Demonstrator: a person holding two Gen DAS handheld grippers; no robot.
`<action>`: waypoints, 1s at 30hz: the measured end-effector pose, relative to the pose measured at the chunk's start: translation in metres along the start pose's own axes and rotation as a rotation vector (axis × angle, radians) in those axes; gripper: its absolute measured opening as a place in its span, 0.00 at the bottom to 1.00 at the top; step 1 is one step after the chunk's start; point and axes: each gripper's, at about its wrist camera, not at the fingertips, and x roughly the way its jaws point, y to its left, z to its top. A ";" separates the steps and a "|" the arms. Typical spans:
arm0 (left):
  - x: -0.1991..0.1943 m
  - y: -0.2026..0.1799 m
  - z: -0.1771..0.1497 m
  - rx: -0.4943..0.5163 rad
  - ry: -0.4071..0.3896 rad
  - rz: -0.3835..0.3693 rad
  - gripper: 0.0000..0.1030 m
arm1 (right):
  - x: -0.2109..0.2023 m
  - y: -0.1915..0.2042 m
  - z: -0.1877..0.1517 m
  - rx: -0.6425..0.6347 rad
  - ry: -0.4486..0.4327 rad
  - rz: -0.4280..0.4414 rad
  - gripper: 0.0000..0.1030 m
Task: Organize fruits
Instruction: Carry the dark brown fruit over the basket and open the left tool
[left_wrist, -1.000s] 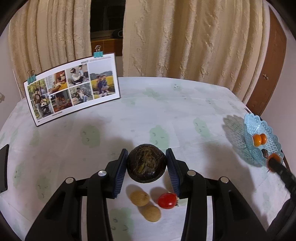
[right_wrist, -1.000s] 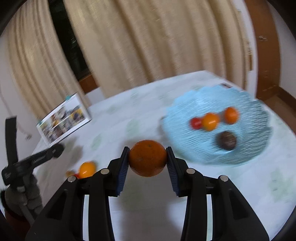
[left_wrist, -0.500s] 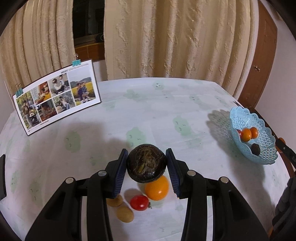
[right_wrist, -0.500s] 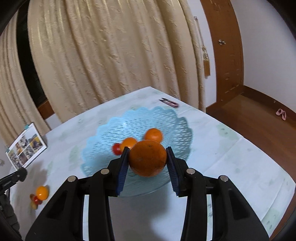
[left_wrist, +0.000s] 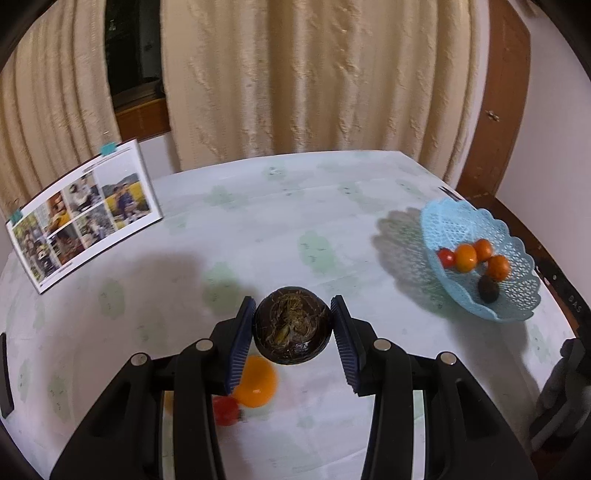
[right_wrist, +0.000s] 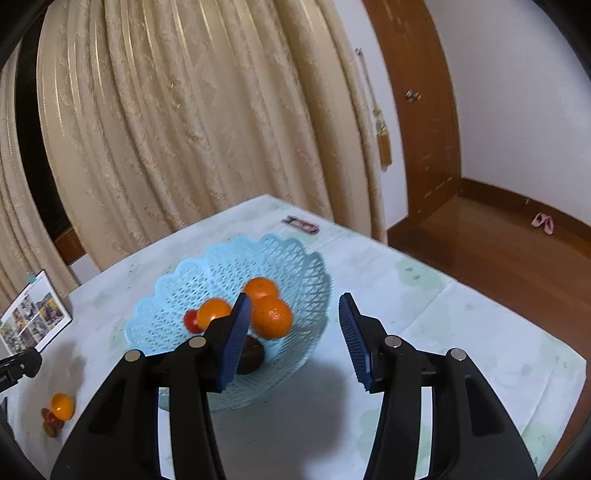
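The right hand-held gripper (right_wrist: 293, 330) hangs over the blue basket (right_wrist: 173, 280) with its jaws opening. The orange (right_wrist: 272, 317) is just off the left pad, with a clear gap to the right pad, so it is let go above the bowl's middle, probably so it settles among the fruit and does not roll off the rim. Under it in the basket lie two more oranges (right_wrist: 212, 310), a small red tomato (right_wrist: 191, 320) and a dark round fruit (right_wrist: 251, 354). The basket stands near the table's (right_wrist: 424, 306) right edge, with a small pink item (right_wrist: 301, 224) at the far corner beyond it.

The left hand-held gripper (left_wrist: 292, 334) is pinching a dark brown, fibrous round fruit (left_wrist: 291, 330) between both blue pads, squarely across its widest part, which should keep so smooth a ball from slipping. It is held above the table's near side, clear of the cloth, and faces toward the basket (left_wrist: 517, 295) at the right edge, likely the place it is meant for.

Below this gripper, on the near side of the table, an orange fruit (left_wrist: 256, 382) and a red tomato (left_wrist: 225, 410) wait to be gathered. A photo board (left_wrist: 81, 214) stands along the far left edge, clipped upright, out of the working path.
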 end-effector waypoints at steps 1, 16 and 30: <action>0.001 -0.005 0.001 0.008 0.002 -0.007 0.41 | -0.002 -0.001 -0.002 0.004 -0.016 -0.012 0.50; 0.029 -0.106 0.020 0.154 0.031 -0.157 0.41 | -0.012 -0.017 -0.008 0.081 -0.101 -0.043 0.58; 0.050 -0.170 0.026 0.235 0.056 -0.241 0.49 | -0.008 -0.021 -0.007 0.110 -0.092 -0.033 0.59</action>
